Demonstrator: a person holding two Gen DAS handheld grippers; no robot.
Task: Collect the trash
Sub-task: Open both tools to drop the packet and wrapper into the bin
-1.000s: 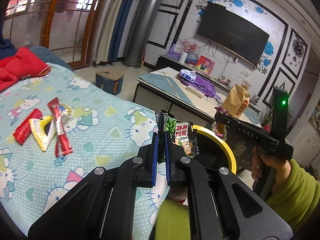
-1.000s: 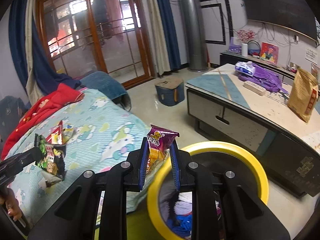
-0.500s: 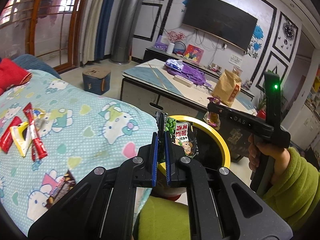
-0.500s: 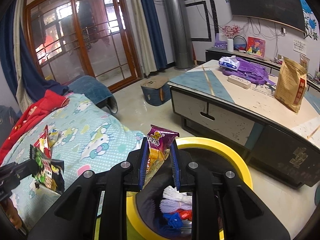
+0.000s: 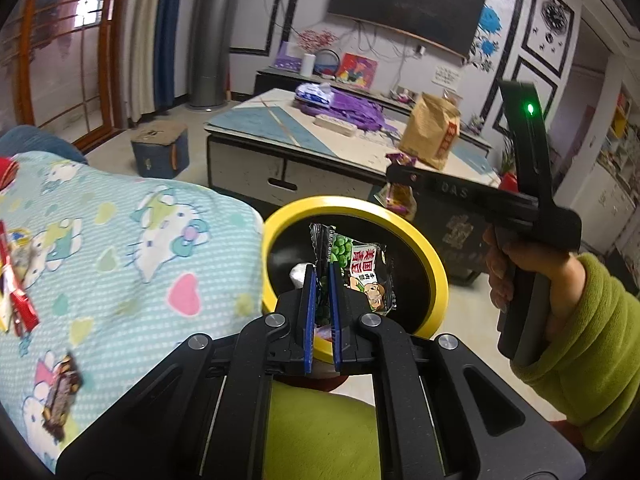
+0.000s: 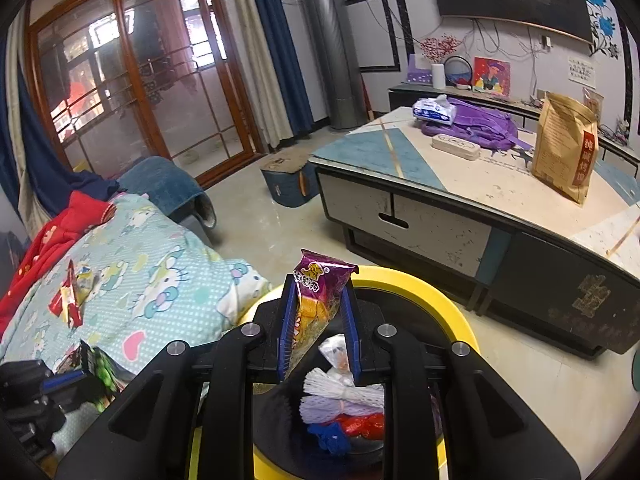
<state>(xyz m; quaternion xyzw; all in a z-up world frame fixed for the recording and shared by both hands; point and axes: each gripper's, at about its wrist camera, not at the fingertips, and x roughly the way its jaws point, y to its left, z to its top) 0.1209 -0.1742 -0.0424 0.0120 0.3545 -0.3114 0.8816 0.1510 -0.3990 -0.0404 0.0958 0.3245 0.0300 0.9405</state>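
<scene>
My left gripper (image 5: 321,280) is shut on a green and black snack packet (image 5: 354,268) and holds it over the yellow-rimmed trash bin (image 5: 420,236). My right gripper (image 6: 318,308) is shut on a purple and orange snack wrapper (image 6: 316,292) above the same bin (image 6: 436,296), which holds white, blue and red trash (image 6: 340,400). In the left wrist view the right gripper (image 5: 400,172) sits beyond the bin's far rim with the purple wrapper (image 5: 398,196). Red and yellow wrappers (image 6: 72,296) and a brown wrapper (image 5: 60,392) lie on the Hello Kitty blanket (image 5: 120,240).
A low coffee table (image 6: 460,184) stands behind the bin with a brown paper bag (image 6: 564,148), a purple backpack (image 6: 480,124) and a tissue pack. A small blue stool (image 6: 288,176) stands on the floor. Red clothing (image 6: 52,236) lies on the bed's far end.
Both grippers have moved right and forward from over the bed edge to over the bin, each still holding its wrapper. The bin's contents now show in the right wrist view.
</scene>
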